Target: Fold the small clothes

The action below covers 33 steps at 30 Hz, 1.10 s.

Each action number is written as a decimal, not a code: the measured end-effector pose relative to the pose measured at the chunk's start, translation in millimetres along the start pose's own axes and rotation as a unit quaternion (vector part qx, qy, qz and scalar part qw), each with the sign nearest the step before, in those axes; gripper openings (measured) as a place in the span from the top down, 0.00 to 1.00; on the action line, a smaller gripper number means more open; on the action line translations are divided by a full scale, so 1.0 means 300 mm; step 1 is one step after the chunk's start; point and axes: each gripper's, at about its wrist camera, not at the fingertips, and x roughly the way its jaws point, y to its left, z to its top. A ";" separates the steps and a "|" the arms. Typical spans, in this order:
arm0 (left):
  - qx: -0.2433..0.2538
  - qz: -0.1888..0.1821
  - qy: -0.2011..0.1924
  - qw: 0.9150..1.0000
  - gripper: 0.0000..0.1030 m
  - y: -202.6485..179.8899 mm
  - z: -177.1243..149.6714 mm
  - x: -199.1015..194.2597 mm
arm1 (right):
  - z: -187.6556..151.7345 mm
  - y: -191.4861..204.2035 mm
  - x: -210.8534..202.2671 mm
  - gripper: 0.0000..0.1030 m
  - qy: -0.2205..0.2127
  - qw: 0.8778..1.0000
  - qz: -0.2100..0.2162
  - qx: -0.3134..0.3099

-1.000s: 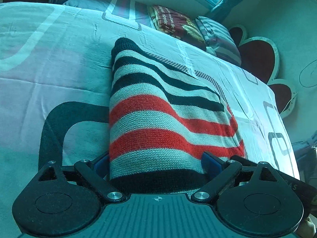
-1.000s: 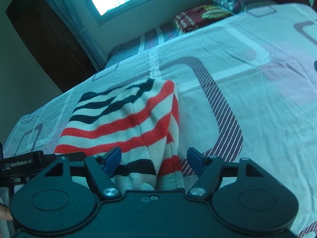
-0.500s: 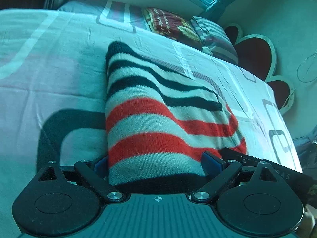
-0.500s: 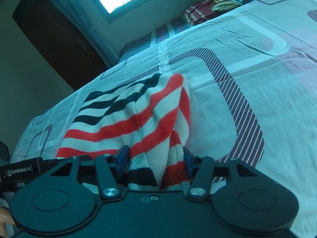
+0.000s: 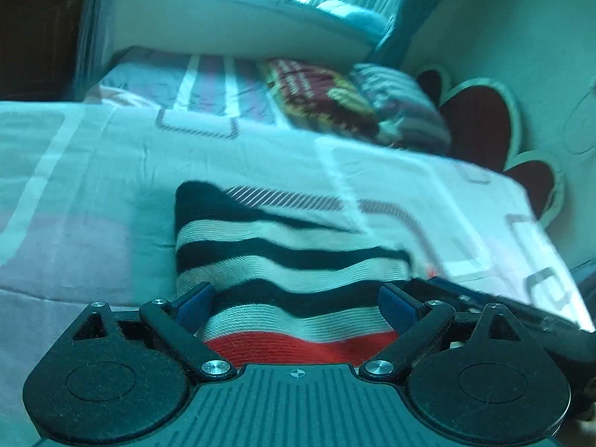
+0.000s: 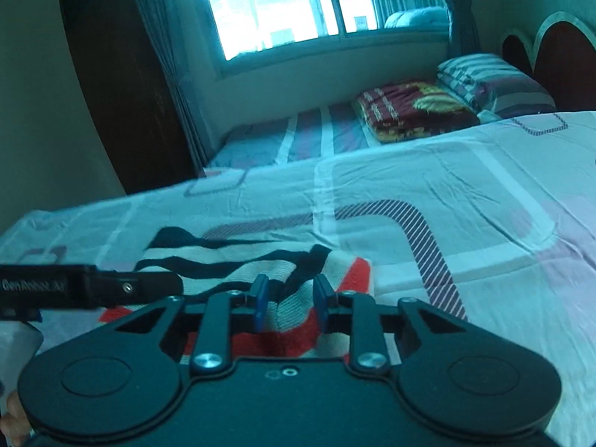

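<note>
A striped knit sweater [image 5: 290,260] with black, white and red bands lies on the bed sheet [image 5: 93,186], folded narrow. My left gripper [image 5: 296,303] is open, its blue pads wide apart on either side of the sweater's near end. My right gripper [image 6: 290,303] has its jaws closed in on a raised fold of the same sweater [image 6: 260,264] at its right edge. The left gripper's body [image 6: 85,287] shows at the left of the right wrist view.
Folded blankets and a striped pillow [image 6: 413,115] lie at the head of the bed. A heart-shaped headboard [image 5: 480,123] stands to the right. A window [image 6: 298,3] and dark wardrobe [image 6: 123,85] are beyond the bed.
My right gripper has closed on a fold of the sweater. Both grippers have dropped lower and tipped up, so more of the room shows. The sweater looks flatter.
</note>
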 end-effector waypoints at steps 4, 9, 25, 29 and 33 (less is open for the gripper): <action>0.018 0.012 0.006 1.000 0.09 -0.002 -0.003 0.000 | -0.012 -0.054 0.010 0.69 0.007 0.999 0.016 0.038; -0.010 0.008 0.002 1.000 0.09 0.031 -0.045 -0.112 | -0.030 -0.082 -0.077 0.46 0.022 0.998 0.037 0.051; -0.098 -0.072 0.061 0.991 0.09 0.095 -0.238 -0.108 | -0.177 -0.185 -0.074 0.43 0.109 0.967 0.157 0.169; -0.086 -0.058 0.052 0.993 0.10 0.058 -0.236 -0.103 | -0.183 -0.165 -0.072 0.57 0.094 0.969 0.146 0.178; -0.088 -0.052 0.041 0.994 0.28 0.065 -0.224 -0.131 | -0.181 -0.137 -0.117 0.65 0.068 0.975 0.138 0.162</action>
